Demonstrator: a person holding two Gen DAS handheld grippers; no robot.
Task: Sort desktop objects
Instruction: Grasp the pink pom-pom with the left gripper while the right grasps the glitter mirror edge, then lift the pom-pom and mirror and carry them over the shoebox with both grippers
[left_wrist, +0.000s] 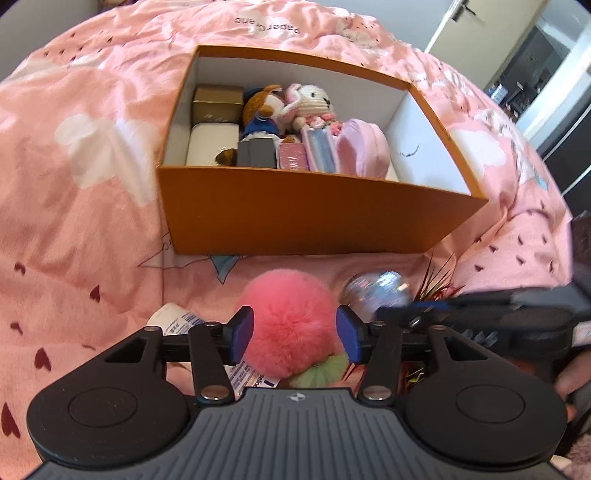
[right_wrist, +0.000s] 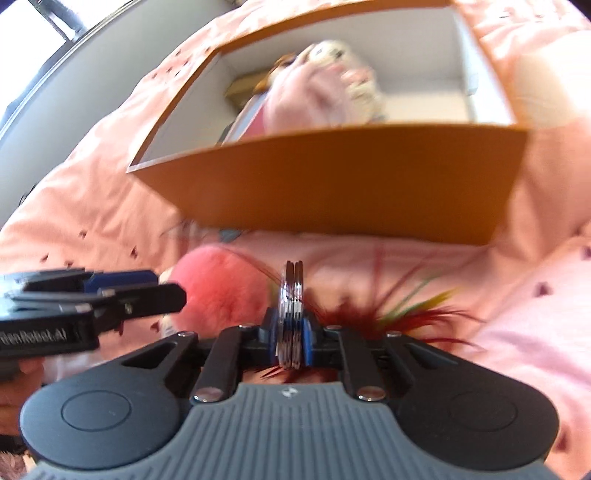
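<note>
The right hand-held gripper (right_wrist: 291, 332) is clenched edge-on on a thin shiny disc (right_wrist: 291, 295), likely stiff and slippery. The left hand-held gripper (left_wrist: 294, 332) is released around the pompom (left_wrist: 291, 314) (soft, light), which lies on the bed (left_wrist: 92, 240) before the box (left_wrist: 314, 218).

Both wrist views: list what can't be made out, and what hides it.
- Orange box floor, left wrist view: covered by toys and small boxes.
- Box contents, right wrist view: motion blur smears them.
- Printed packet, left wrist view: lettering too small, partly under the left gripper.
- Green fluffy piece, left wrist view: mostly behind the pink pompom.
- Disc in the right gripper, right wrist view: seen edge-on, face unseen.
</note>
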